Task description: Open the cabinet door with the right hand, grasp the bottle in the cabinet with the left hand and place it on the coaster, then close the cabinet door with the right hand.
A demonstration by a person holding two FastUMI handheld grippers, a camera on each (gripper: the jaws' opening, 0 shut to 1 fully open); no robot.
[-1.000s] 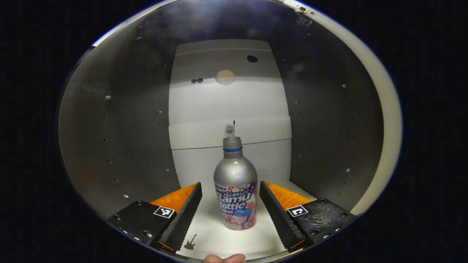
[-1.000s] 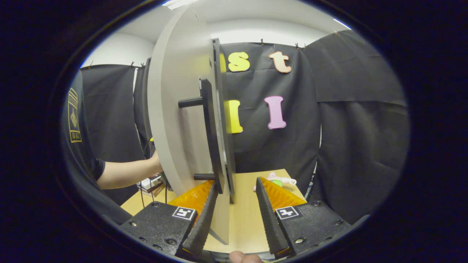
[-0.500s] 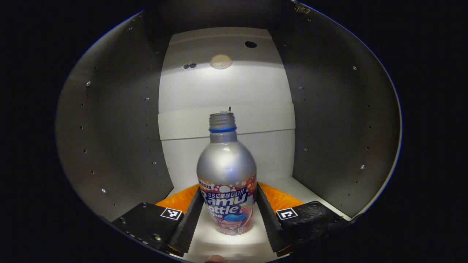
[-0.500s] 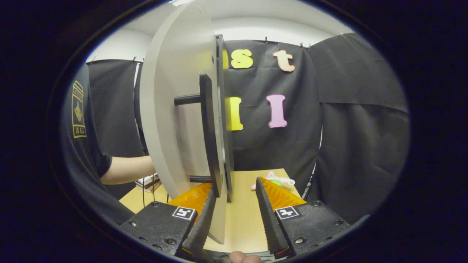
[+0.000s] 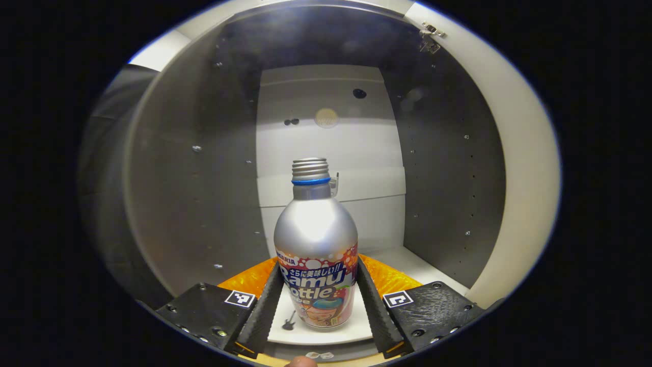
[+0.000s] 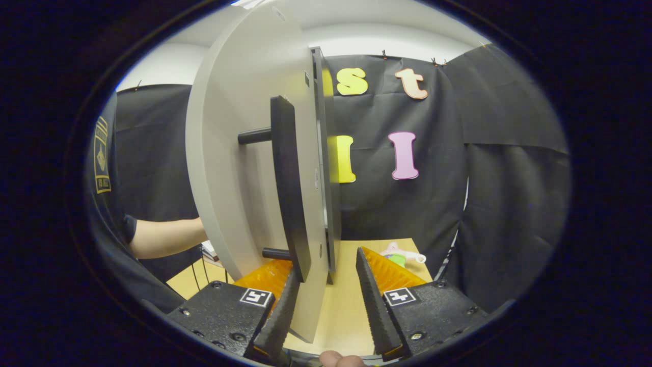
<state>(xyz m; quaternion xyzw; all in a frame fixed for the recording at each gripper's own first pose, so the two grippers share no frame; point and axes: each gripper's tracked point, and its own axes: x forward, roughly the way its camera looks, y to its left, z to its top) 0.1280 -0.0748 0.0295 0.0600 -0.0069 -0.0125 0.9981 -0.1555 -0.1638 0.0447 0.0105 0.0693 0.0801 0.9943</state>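
Observation:
A silver bottle (image 5: 316, 239) with a colourful label and a blue neck ring stands upright near the front of the open cabinet (image 5: 204, 168). My left gripper (image 5: 317, 300) is shut on it, one finger pressing each side of the label. In the right gripper view the grey cabinet door (image 6: 239, 153) is swung open and seen almost edge-on, its black bar handle (image 6: 286, 183) facing me. My right gripper (image 6: 326, 306) is open, with the door's lower edge between its fingers, close to the left finger (image 6: 279, 311).
The cabinet's dark side walls (image 5: 448, 168) and pale front frame (image 5: 524, 168) ring the bottle. A person's arm (image 6: 163, 237) reaches behind the door. A pink and green toy (image 6: 400, 255) lies at the back of the wooden table (image 6: 346, 311).
My left gripper went in around the bottle, shut on it, then drew back toward the cabinet opening. The right gripper has shifted slightly along the open door.

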